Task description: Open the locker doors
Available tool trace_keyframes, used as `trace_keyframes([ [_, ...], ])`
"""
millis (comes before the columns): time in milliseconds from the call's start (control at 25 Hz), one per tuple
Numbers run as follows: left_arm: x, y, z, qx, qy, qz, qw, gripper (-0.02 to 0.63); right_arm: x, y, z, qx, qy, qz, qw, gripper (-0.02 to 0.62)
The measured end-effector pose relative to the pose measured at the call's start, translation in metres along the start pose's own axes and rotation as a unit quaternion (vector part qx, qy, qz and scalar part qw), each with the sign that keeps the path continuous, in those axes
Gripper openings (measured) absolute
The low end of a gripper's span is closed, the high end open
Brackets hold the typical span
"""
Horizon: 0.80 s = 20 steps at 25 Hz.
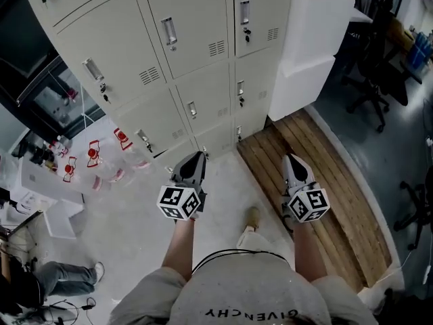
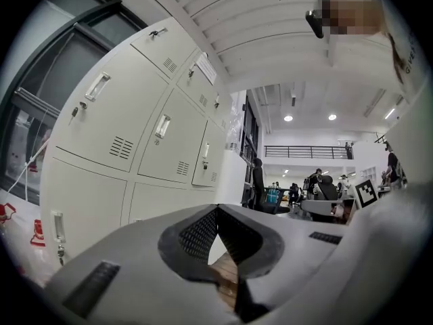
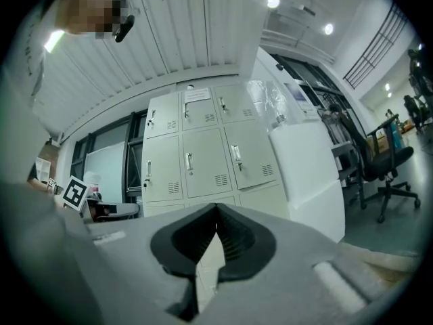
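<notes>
Tongs on both sides are clenched with nothing between them. The left tongs (image 2: 216,208) are showing their dark ribbed pads meeting at the tips, and the right tongs (image 3: 216,207) are doing the same. In the head view I am seeing the left tongs (image 1: 196,156) and the right tongs (image 1: 291,160) held side by side in front of the person, each with its marker cube towards the body. Both are pointing at the lockers (image 1: 189,32) and touching none of the doors.

I am looking at a bank of pale cream metal lockers (image 3: 203,154), three columns wide and several rows high, standing on a light floor. Every door that I can see is lying shut and flush with the frame. Each door is carrying an upright chrome pull near its left edge, a small lock just under it with a key hanging from it, and a patch of vent slots in its lower right corner. A paper sheet (image 3: 197,95) is sitting on a top-row door in the middle column. From the left gripper view the lockers (image 2: 128,134) are running away at a slant to the left of the tongs.

White foam blocks (image 1: 311,39) are leaning against the right end of the bank. A wooden pallet (image 1: 318,181) is lying on the floor under the right tongs, and a black office chair (image 1: 372,80) is standing beyond it.
</notes>
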<state>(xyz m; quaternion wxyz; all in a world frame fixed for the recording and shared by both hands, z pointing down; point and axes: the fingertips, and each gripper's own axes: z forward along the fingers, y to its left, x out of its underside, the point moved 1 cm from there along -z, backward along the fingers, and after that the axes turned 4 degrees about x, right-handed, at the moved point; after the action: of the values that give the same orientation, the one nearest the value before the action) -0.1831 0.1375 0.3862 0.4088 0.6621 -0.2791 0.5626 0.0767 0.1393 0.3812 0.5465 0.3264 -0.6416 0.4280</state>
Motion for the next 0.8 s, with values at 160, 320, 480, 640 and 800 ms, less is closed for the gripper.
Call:
trace_keyframes([
  [160,-0.016,0.018,0.052,-0.011,-0.008,0.002,0.9999,-0.002,-0.011,-0.029,0.059,-0.028,0.008,-0.004,1.0,0.0],
  [320,-0.025,0.036,0.097,-0.022,-0.012,0.005,0.9997,-0.002,-0.019,-0.051,0.113,-0.054,0.01,-0.006,0.998,0.0],
  [480,-0.027,0.052,0.137,-0.035,-0.017,0.003,0.9992,-0.002,-0.021,-0.071,0.156,-0.076,0.015,-0.006,0.997,0.0],
  [640,-0.027,0.063,0.175,-0.042,-0.025,0.0,0.9988,-0.002,-0.024,-0.093,0.188,-0.089,0.019,-0.01,0.996,0.0],
  [800,-0.027,0.07,0.204,-0.045,-0.026,0.0,0.9986,-0.002,-0.025,-0.109,0.22,-0.105,0.026,-0.014,0.994,0.0],
])
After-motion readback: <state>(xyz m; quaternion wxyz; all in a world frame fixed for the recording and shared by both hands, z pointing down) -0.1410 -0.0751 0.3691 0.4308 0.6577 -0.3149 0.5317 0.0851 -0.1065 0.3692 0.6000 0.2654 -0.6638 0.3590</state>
